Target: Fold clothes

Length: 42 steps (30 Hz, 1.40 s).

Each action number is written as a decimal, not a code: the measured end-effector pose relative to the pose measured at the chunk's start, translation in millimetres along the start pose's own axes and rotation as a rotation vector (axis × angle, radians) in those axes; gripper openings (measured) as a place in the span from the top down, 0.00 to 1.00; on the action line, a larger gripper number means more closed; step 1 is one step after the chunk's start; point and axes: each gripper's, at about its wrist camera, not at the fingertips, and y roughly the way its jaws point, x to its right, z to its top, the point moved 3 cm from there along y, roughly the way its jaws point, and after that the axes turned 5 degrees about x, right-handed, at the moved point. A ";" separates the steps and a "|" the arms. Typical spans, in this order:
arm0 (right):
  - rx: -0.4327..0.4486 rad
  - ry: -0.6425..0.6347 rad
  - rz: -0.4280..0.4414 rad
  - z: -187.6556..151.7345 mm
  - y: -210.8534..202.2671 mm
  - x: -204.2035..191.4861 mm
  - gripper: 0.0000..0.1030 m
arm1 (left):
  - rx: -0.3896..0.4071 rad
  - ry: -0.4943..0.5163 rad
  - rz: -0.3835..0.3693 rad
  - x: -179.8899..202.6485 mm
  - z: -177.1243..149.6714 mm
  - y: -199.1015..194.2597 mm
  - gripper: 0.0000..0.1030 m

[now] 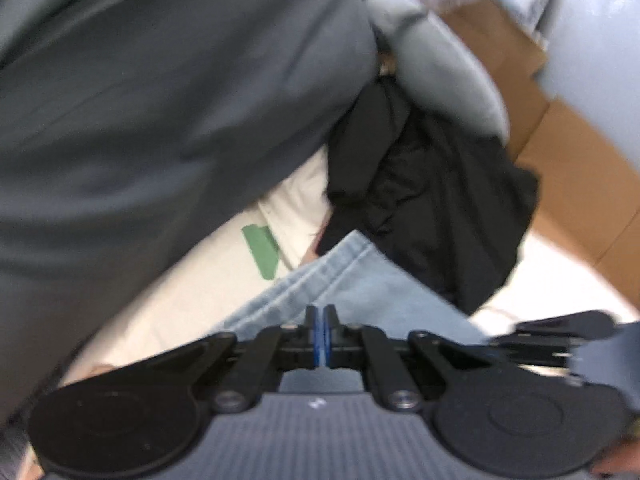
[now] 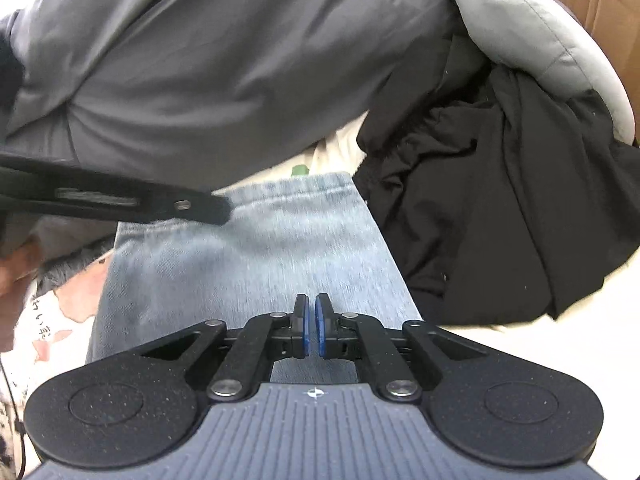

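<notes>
Jeans (image 2: 256, 264) lie flat beside the black clothes (image 2: 500, 200), soft but thick and a bit heavy, best grabbed by the hem, while the left gripper (image 1: 320, 314) and right gripper (image 2: 311, 304) hover above, fingers nearly closed, holding nothing.

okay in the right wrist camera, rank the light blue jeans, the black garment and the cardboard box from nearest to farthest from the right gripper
1. Light blue jeans: directly under and ahead of the right gripper.
2. Black garment: bunched up to the right, beside the jeans.
3. Cardboard box: far upper right corner, behind a pale grey padded piece.
</notes>
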 end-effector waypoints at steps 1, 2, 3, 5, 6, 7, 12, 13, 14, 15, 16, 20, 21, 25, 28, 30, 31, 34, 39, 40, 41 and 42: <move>0.000 0.004 -0.001 -1.3 -1.4 0.7 0.91 | -0.010 0.001 0.005 -0.1 -0.2 5.2 0.97; -0.001 0.007 -0.001 -2.4 -2.3 1.9 0.91 | -0.020 0.001 0.009 -0.3 -0.3 10.5 0.98; -0.002 0.011 -0.002 -3.5 -3.1 3.2 0.91 | -0.030 0.002 0.014 -0.4 -0.5 15.7 0.98; -0.005 0.019 -0.004 -5.6 -3.9 6.5 0.92 | -0.040 0.000 0.020 -1.6 -1.1 23.6 0.98; -0.007 0.027 -0.003 -6.5 -4.3 8.4 0.92 | -0.041 -0.002 0.021 -2.6 -1.4 26.5 0.97; -0.009 0.036 -0.002 -7.3 -4.6 10.4 0.92 | -0.041 -0.005 0.022 -3.7 -1.9 29.4 0.97; -0.013 0.057 -0.003 -15.4 -7.8 18.8 0.93 | -0.031 -0.044 0.002 -14.3 -6.7 37.8 0.96; -0.015 0.059 -0.004 -17.9 -9.6 21.0 0.93 | -0.025 -0.039 -0.001 -15.1 -7.8 38.6 0.96; -0.017 0.061 -0.006 -20.4 -11.3 23.1 0.94 | -0.020 -0.036 -0.003 -16.0 -8.7 39.1 0.96; -0.021 0.061 -0.006 -24.0 -14.0 25.8 0.94 | -0.020 -0.044 -0.007 -17.0 -8.2 37.9 0.96; -0.025 0.059 -0.006 -27.9 -16.9 28.6 0.94 | -0.021 -0.050 -0.010 -17.1 -6.1 35.8 0.97; -0.057 0.057 -0.019 -42.3 -32.6 41.9 0.94 | -0.009 -0.001 0.026 -17.1 0.1 11.1 0.97; -0.066 0.058 -0.020 -45.7 -36.6 45.4 0.94 | -0.010 -0.004 0.034 -18.9 -0.8 4.9 0.98; -0.098 0.063 -0.017 -59.3 -51.5 54.9 0.94 | -0.013 0.011 0.057 -17.9 -7.4 -19.1 0.98; -0.112 0.066 -0.024 -67.5 -61.6 57.8 0.94 | -0.016 0.051 0.063 -12.8 -14.7 -32.9 0.97; -0.124 0.068 -0.030 -73.8 -68.3 59.3 0.94 | -0.037 0.070 0.075 -14.9 -21.1 -31.7 0.97; -0.132 0.067 -0.033 -77.7 -71.6 60.0 0.94 | -0.048 0.078 0.084 -17.4 -24.3 -30.0 0.97; -0.151 0.071 -0.037 -92.4 -85.0 63.8 0.94 | -0.054 0.059 0.135 -33.0 -26.8 -26.9 0.97; -0.175 0.097 -0.035 -124.5 -112.4 78.1 0.94 | -0.064 0.102 0.151 -37.7 -36.9 -18.8 0.97; -0.180 0.095 -0.037 -130.8 -118.2 79.6 0.94 | -0.065 0.104 0.152 -38.0 -39.5 -16.2 0.97; -0.185 0.092 -0.038 -137.0 -124.0 80.8 0.94 | -0.065 0.106 0.153 -38.5 -42.0 -13.7 0.97; -0.188 0.089 -0.040 -142.5 -130.4 82.2 0.94 | -0.061 0.101 0.150 -39.8 -43.3 -11.3 0.97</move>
